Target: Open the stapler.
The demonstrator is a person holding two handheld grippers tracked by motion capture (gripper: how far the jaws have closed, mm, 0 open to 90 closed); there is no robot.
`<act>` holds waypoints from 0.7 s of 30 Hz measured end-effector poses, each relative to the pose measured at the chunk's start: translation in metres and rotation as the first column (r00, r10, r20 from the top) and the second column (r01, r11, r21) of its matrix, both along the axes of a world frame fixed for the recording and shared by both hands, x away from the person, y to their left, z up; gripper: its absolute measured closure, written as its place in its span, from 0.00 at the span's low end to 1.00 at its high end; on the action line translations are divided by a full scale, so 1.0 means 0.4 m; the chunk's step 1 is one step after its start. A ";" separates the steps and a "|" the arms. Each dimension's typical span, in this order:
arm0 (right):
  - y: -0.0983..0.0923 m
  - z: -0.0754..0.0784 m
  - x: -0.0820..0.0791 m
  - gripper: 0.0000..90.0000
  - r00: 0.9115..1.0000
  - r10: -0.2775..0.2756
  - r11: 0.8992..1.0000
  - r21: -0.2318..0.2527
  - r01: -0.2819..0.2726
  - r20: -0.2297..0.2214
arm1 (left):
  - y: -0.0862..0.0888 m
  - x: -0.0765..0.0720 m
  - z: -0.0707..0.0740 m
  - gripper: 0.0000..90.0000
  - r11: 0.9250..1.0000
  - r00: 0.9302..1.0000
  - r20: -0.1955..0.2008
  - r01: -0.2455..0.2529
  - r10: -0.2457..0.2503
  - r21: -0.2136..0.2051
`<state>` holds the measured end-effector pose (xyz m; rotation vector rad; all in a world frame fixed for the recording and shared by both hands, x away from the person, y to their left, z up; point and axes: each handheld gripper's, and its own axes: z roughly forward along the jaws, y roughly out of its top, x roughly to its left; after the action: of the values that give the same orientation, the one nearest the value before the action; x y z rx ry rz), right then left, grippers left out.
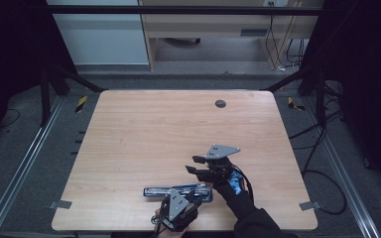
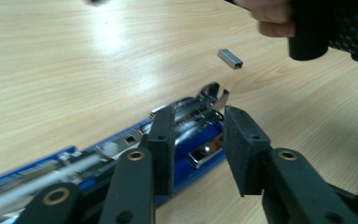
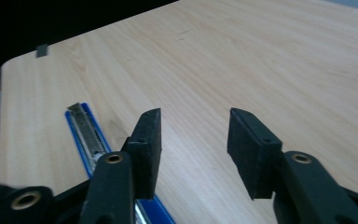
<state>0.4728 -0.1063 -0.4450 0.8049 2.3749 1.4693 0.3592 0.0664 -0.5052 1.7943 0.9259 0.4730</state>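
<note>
Your left tool (image 2: 198, 154) is standing half-wide astride the opened blue stapler (image 2: 121, 149) lying near the tabletop's (image 1: 154, 129) front edge, pads not pressing; its far end is running out of the left gripper view. Your right tool (image 3: 193, 149) is hanging wide, empty. A staple strip (image 2: 230, 59) is lying just beyond.

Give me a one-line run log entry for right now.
blue opened stapler: flat on wooden table | small metal staple strip: loose beside it | left gripper: jaws open over stapler | right gripper: open, empty

1. No text, label, brand or number can be read in any view.
2. The blue stapler (image 1: 178, 191) bears no legible marking.
3. The tabletop (image 1: 144, 134) carries no writing or sign.
</note>
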 end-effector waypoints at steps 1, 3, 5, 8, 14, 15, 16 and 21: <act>-0.010 0.001 0.000 0.56 1.000 -0.015 1.000 0.002 0.015 0.002 | 0.012 0.009 0.016 0.68 1.000 1.000 -0.005 0.005 -0.005 -0.003; -0.021 0.001 0.001 0.55 0.999 -0.033 0.999 0.002 0.033 0.010 | 0.018 0.015 0.025 0.67 1.000 1.000 -0.003 0.006 -0.006 0.000; -0.055 0.003 0.002 0.53 0.997 -0.081 0.997 0.005 0.081 0.017 | 0.028 0.027 0.044 0.63 1.000 1.000 0.001 0.011 -0.011 0.012; -0.076 0.004 0.001 0.52 0.994 -0.107 0.994 0.007 0.107 0.018 | 0.042 0.051 0.071 0.60 0.999 1.000 0.007 0.020 -0.020 0.037; -0.143 0.007 -0.014 0.50 0.985 -0.171 0.985 0.001 0.171 0.034 | 0.091 0.102 0.115 0.55 0.999 1.000 0.011 0.021 -0.022 0.047; -0.143 0.007 -0.014 0.50 0.985 -0.171 0.985 0.001 0.171 0.034 | 0.091 0.102 0.115 0.55 0.999 1.000 0.011 0.021 -0.022 0.047; -0.163 0.002 -0.018 0.49 0.981 -0.191 0.982 -0.004 0.191 0.031 | 0.106 0.117 0.129 0.54 0.998 1.000 0.021 0.012 -0.013 0.067; -0.210 -0.005 -0.027 0.51 0.970 -0.240 0.970 -0.021 0.241 0.027 | 0.149 0.154 0.168 0.50 0.996 0.999 0.050 0.005 -0.010 0.086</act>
<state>0.4618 -0.1902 -0.4470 1.0220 2.1825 1.3418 0.4207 0.1259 -0.4379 1.8543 0.8753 0.5578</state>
